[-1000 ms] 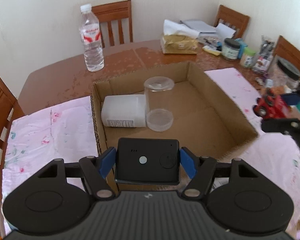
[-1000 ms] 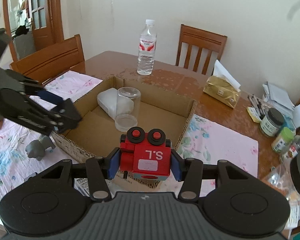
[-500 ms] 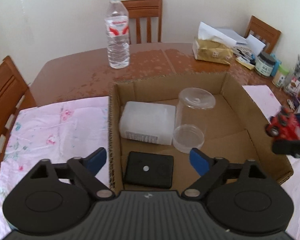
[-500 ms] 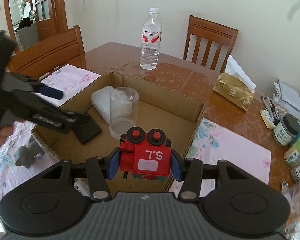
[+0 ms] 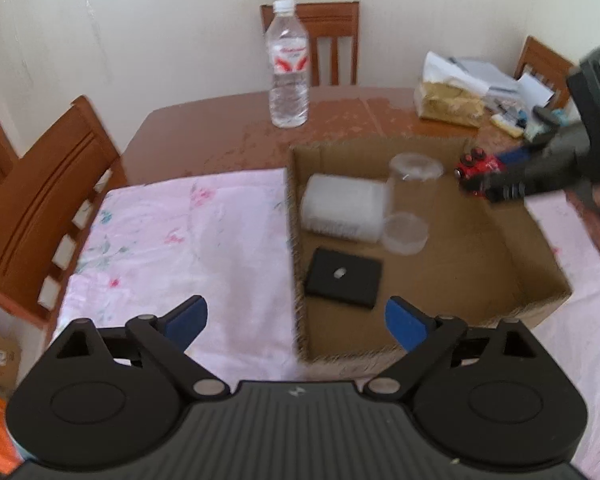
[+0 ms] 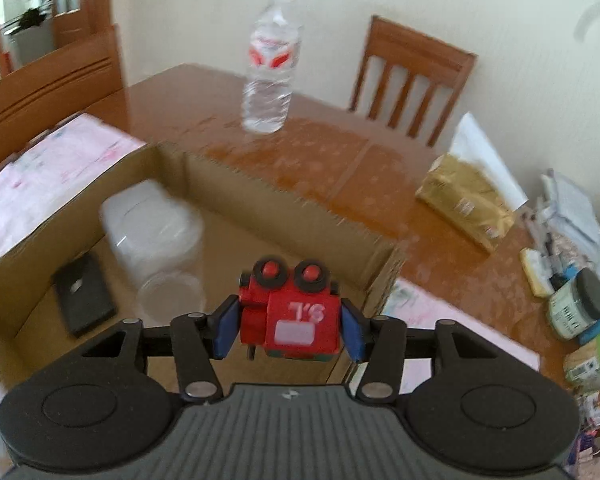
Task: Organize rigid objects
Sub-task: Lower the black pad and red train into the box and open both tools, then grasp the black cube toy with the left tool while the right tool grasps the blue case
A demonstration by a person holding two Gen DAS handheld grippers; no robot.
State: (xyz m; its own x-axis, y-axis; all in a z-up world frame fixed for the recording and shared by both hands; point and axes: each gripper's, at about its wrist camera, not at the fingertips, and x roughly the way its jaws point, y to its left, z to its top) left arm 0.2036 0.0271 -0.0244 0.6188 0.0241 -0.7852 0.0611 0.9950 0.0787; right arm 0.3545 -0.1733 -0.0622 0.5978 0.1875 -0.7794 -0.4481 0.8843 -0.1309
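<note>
The right gripper (image 6: 288, 330) hangs over the cardboard box (image 6: 284, 208), and its jaws are opening: a second ago the blue pads clamped the red toy robot (image 6: 290, 316), now there are slim gaps on both sides and the toy sits tilted between them, unpressed. It has also travelled from the box's near edge to above the box's interior, by the far right wall. The left gripper (image 5: 296, 322) is spread wide and still opening with nothing between its pads (image 5: 188, 318); a second ago it gripped the flat black device (image 5: 342, 278), which now lies on the box floor at the near left corner. That gripper now sits back from the box, half over the pink floral cloth (image 5: 172, 232) left of the box. Inside the box, behind the black device, the white plastic container (image 5: 340, 210) lies against the left wall with the clear jar (image 5: 408, 200) on its side touching it, both unmoved. Beyond the box's far wall a water bottle (image 5: 290, 68) stands on the wooden table (image 5: 220, 136).
</note>
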